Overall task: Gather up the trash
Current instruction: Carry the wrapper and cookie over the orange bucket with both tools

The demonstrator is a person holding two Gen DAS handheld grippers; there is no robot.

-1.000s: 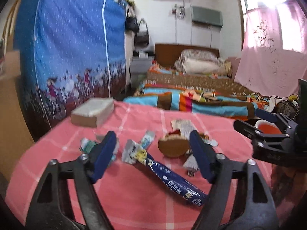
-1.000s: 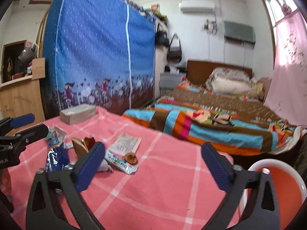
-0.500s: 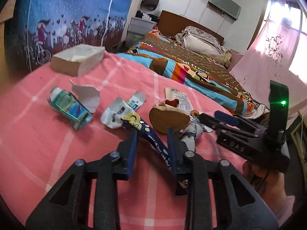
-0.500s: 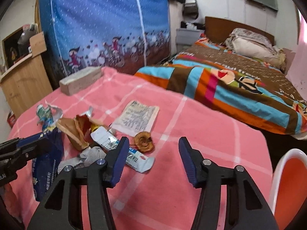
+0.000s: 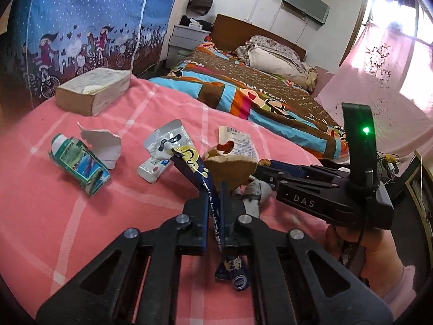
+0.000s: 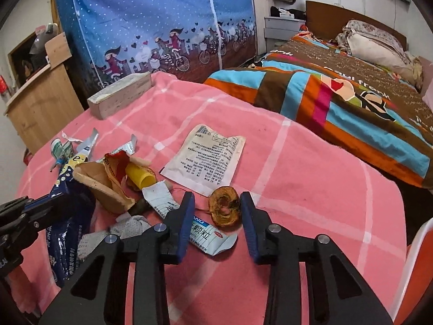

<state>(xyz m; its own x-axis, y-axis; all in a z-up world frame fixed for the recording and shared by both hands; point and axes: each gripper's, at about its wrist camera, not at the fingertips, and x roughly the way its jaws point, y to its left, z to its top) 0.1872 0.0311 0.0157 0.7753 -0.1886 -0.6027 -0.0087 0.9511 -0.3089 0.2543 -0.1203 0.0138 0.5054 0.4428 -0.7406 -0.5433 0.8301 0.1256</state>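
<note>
Left gripper (image 5: 214, 203) now clamps blue wrapper (image 5: 208, 187), lengthwise forward

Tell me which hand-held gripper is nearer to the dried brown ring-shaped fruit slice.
Right. The right hand-held gripper straddles the dried brown ring-shaped fruit slice, open, one finger on each side. The left hand-held gripper is off to its left, shut on the dark blue snack wrapper.

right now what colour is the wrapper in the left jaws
Dark blue wrapper with yellow and white print; left wrist view.
</note>
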